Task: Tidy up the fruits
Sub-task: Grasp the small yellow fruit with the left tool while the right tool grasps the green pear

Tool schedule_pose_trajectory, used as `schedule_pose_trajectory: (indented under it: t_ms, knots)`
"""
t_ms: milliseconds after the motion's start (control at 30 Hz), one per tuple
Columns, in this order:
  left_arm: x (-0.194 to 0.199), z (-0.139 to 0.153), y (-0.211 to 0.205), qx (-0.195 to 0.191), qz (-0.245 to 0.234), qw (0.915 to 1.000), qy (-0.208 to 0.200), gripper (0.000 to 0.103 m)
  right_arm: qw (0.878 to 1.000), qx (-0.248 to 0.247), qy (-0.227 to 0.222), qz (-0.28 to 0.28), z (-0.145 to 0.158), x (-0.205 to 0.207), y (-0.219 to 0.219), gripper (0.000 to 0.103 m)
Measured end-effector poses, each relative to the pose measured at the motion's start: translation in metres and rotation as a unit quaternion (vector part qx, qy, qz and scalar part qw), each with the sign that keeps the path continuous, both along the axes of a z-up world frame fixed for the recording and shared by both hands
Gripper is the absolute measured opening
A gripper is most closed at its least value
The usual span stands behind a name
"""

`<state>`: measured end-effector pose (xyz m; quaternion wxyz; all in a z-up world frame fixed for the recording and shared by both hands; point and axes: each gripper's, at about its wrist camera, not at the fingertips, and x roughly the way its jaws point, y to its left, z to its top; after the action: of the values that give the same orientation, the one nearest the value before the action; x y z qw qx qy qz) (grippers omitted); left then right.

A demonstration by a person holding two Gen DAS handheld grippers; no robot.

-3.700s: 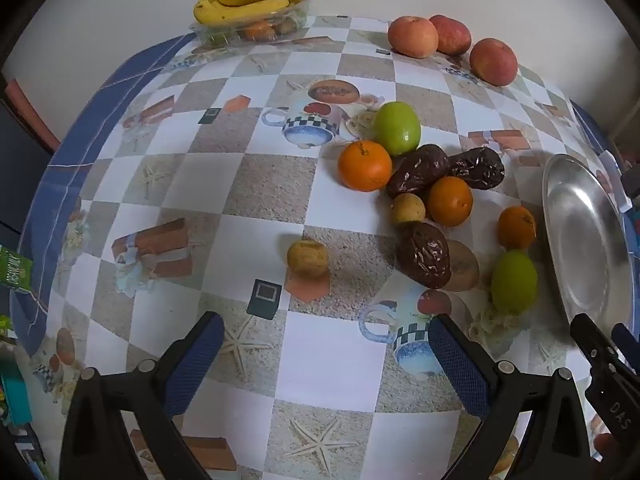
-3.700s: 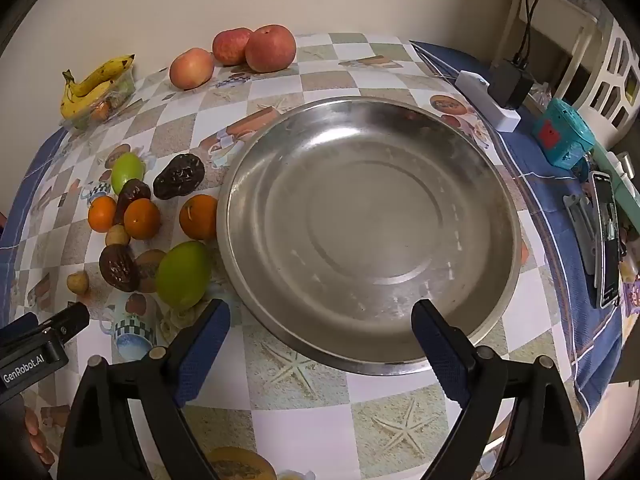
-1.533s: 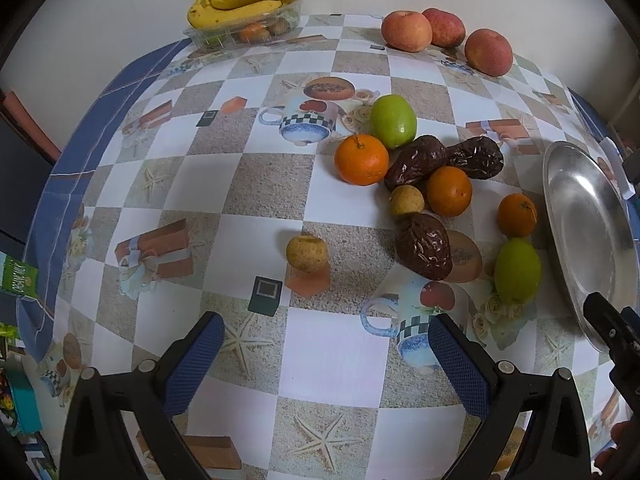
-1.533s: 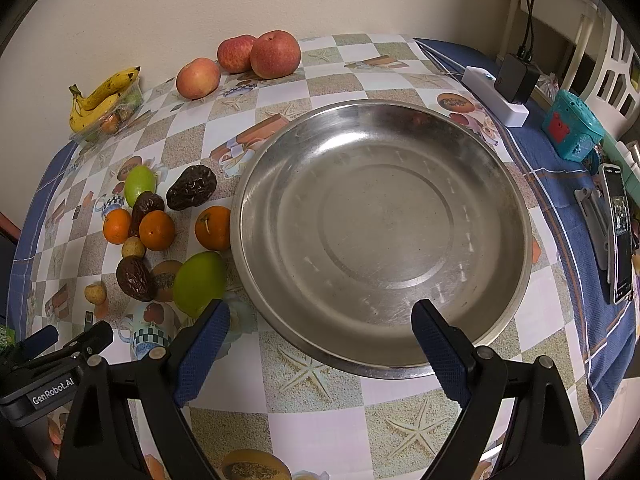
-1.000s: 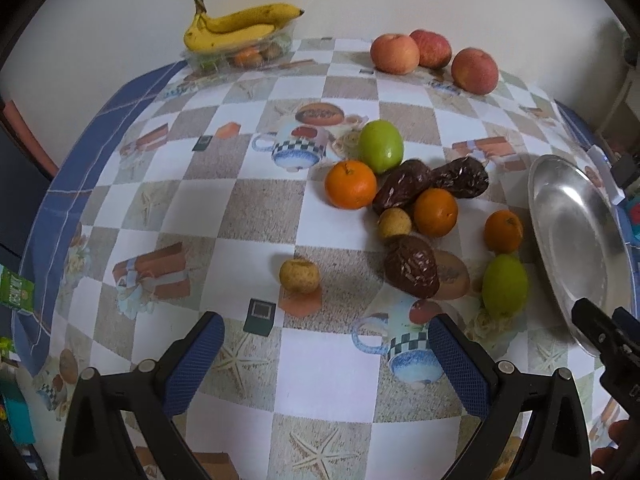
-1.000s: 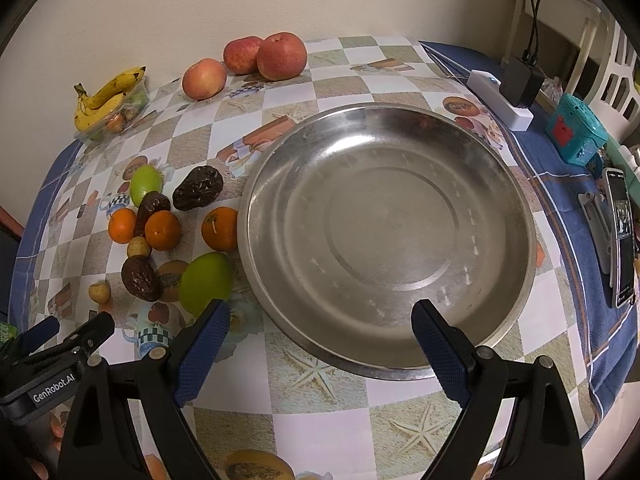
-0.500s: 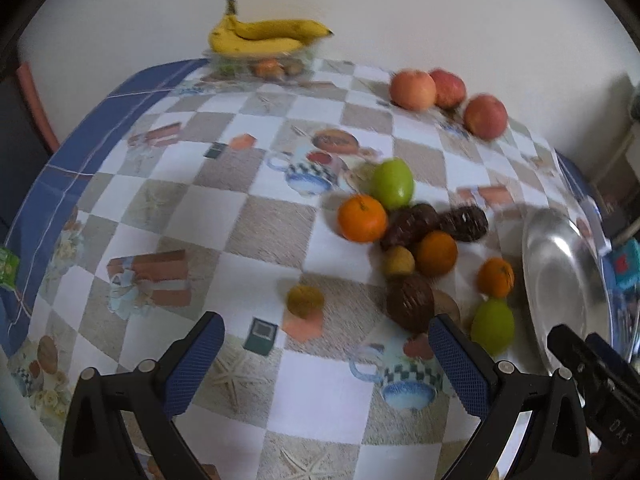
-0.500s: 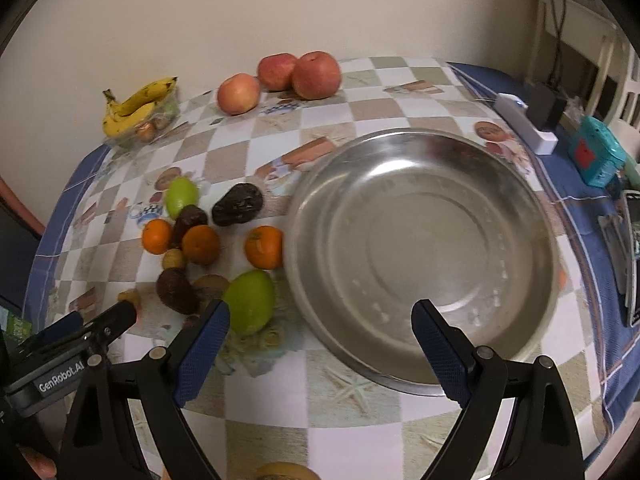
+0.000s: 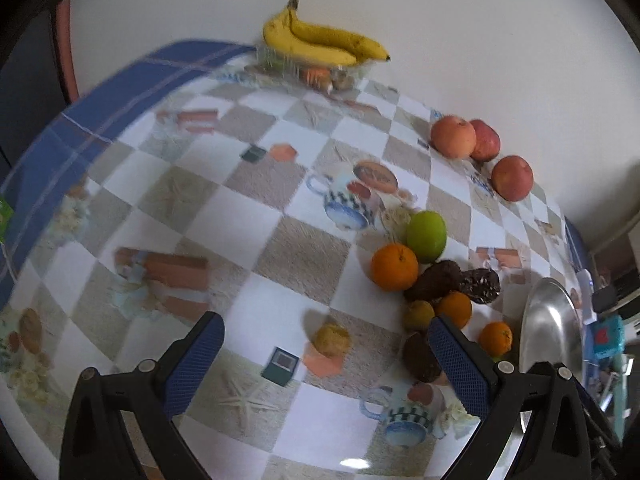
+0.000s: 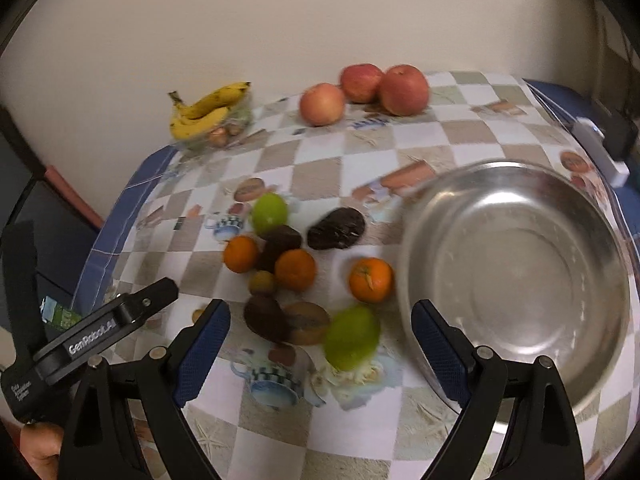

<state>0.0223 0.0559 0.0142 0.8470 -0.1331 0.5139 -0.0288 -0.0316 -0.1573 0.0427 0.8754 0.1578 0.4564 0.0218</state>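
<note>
A cluster of loose fruit lies on the checkered tablecloth: oranges [image 10: 370, 280], green fruits [image 10: 351, 337], dark wrinkled fruits [image 10: 336, 228] and small brownish ones [image 9: 330, 338]. A big steel bowl [image 10: 520, 280] stands right of them, its rim also showing in the left wrist view [image 9: 550, 332]. Three apples [image 10: 404, 90] and a banana bunch [image 10: 208, 108] sit at the back. My left gripper [image 9: 326, 354] is open and empty above the small brown fruit. My right gripper [image 10: 320, 344] is open and empty over the near green fruit.
The bananas rest on a clear plastic tray [image 9: 320, 72] with small fruits inside. A white power strip [image 10: 600, 148] and a teal box [image 9: 608, 336] lie past the bowl on the blue cloth. The wall stands close behind the table.
Both grippers have lifted and swung left. The right wrist view has shifted from the bowl to the fruit cluster. No fruit has moved.
</note>
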Motion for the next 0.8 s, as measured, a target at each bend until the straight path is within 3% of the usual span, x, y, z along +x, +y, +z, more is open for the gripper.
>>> schedule_pose_trajectory:
  t_ms: [100,133,267,333,467,600,800]
  knots:
    - [0.006,-0.011,-0.005,0.003,-0.005,0.9997,0.023,0.097,1.0,-0.01,0.008,0.013,-0.003,0.005,0.006,0.074]
    - [0.007,-0.014,-0.006,0.006,-0.005,0.9996,0.028,0.091,1.0,-0.014,0.015,0.013,-0.006,0.006,0.007,0.073]
    - [0.011,-0.025,-0.009,0.005,-0.005,0.9989,0.047,0.088,0.999,-0.025,0.045,0.013,-0.02,0.009,0.005,0.07]
    - [0.013,-0.03,-0.012,0.005,-0.01,0.9984,0.055,0.082,0.998,-0.026,0.054,0.013,-0.024,0.01,0.005,0.055]
    - [0.014,-0.036,-0.015,0.01,-0.016,0.9978,0.064,0.077,0.997,-0.029,0.071,0.017,-0.032,0.011,0.007,0.053]
    - [0.016,-0.041,-0.02,0.017,-0.026,0.997,0.071,0.065,0.994,-0.068,0.084,0.014,-0.037,0.013,0.01,0.053]
    - [0.015,-0.04,-0.025,0.029,-0.043,0.9964,0.066,0.041,0.991,-0.089,0.096,0.004,-0.041,0.013,0.006,0.05]
